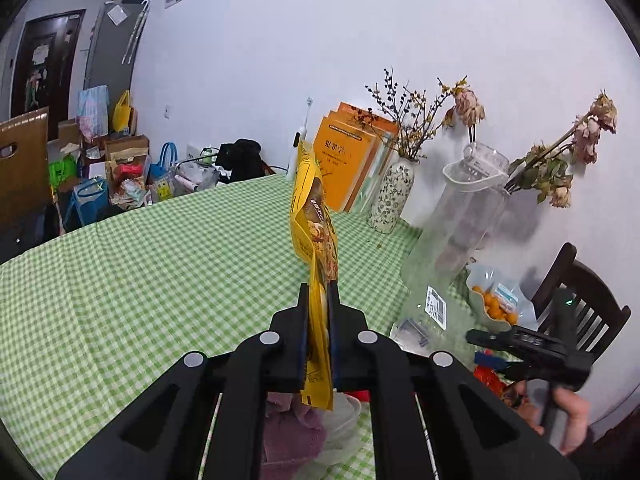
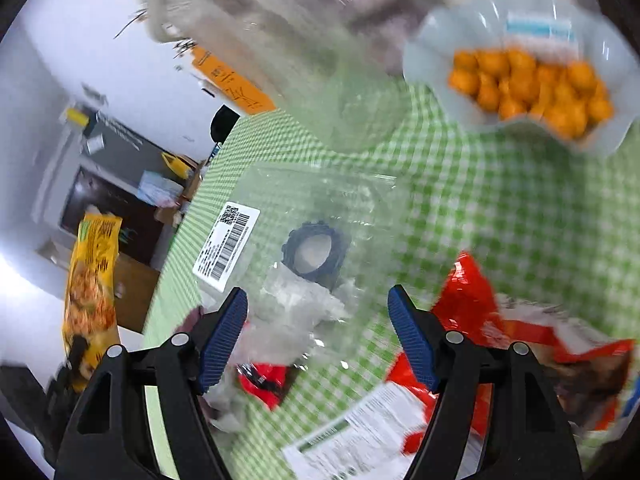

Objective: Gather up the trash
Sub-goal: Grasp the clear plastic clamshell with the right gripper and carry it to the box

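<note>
My left gripper (image 1: 319,300) is clamped on the crinkled yellow foil snack wrapper (image 1: 314,220), held edge-on above the green checked tablecloth (image 1: 160,280), long axis pointing away, far end up. My right gripper (image 2: 318,312) gapes over the clear plastic bag (image 2: 320,220).

Mostly plastic and cloth here

Yellow snack wrapper (image 1: 314,216) looks like glossy printed film, the tablecloth (image 1: 160,280) is matt green-checked woven cloth, and at 12 o'clock from the ribbed blue pads (image 2: 224,336) lies a clear, shiny zip bag (image 2: 320,216) with a paper barcode label (image 2: 226,246).
</note>
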{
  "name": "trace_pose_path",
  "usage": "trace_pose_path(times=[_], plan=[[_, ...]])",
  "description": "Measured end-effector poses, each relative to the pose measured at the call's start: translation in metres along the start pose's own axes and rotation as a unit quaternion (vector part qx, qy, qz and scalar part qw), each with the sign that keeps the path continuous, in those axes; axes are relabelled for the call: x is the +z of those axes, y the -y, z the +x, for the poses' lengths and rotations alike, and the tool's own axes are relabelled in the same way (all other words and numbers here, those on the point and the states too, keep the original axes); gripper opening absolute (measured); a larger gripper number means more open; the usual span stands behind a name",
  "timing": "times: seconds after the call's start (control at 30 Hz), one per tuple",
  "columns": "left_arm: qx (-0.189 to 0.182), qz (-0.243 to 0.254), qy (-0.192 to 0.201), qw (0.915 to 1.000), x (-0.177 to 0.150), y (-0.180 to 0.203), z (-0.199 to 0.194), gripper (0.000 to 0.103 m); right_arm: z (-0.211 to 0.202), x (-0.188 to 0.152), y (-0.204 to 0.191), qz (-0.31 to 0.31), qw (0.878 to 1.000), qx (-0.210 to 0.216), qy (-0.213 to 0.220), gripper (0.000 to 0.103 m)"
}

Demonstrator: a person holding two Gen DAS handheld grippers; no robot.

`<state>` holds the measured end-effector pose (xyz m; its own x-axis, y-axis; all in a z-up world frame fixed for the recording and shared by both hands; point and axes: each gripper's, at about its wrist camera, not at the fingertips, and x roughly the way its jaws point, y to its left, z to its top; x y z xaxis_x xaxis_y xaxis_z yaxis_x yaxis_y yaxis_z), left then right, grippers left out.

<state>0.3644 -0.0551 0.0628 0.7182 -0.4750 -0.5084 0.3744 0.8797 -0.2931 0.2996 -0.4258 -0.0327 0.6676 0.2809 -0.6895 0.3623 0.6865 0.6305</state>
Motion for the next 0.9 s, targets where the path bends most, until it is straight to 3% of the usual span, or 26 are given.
trace_pose_path(times=[0.2,0.27,0.37,0.53,0.9], plan=[[-0.003,-0.004,-0.006,1.0000,0.002,-0.003,0.001,0.005,0.018,0.002,0.014,0.054,0.998,0.038,0.001,0.068],[-0.004,-0.006,-0.007,1.0000,0.002,-0.004,0.001,0.005,0.019,0.002,0.012,0.054,0.998,0.044,0.004,0.042],[-0.005,-0.007,-0.007,0.9999,0.002,-0.005,0.001,0.005,0.014,0.004,0.006,0.052,0.997,0.057,-0.001,0.034],[-0.007,-0.007,-0.007,0.9999,0.003,-0.004,0.000,0.005,-0.001,0.004,-0.020,0.008,0.998,0.063,0.012,0.026],[-0.020,0.002,-0.011,0.9997,-0.001,0.008,-0.001,0.005,-0.046,0.001,-0.073,-0.084,0.993,0.036,0.074,0.025]])
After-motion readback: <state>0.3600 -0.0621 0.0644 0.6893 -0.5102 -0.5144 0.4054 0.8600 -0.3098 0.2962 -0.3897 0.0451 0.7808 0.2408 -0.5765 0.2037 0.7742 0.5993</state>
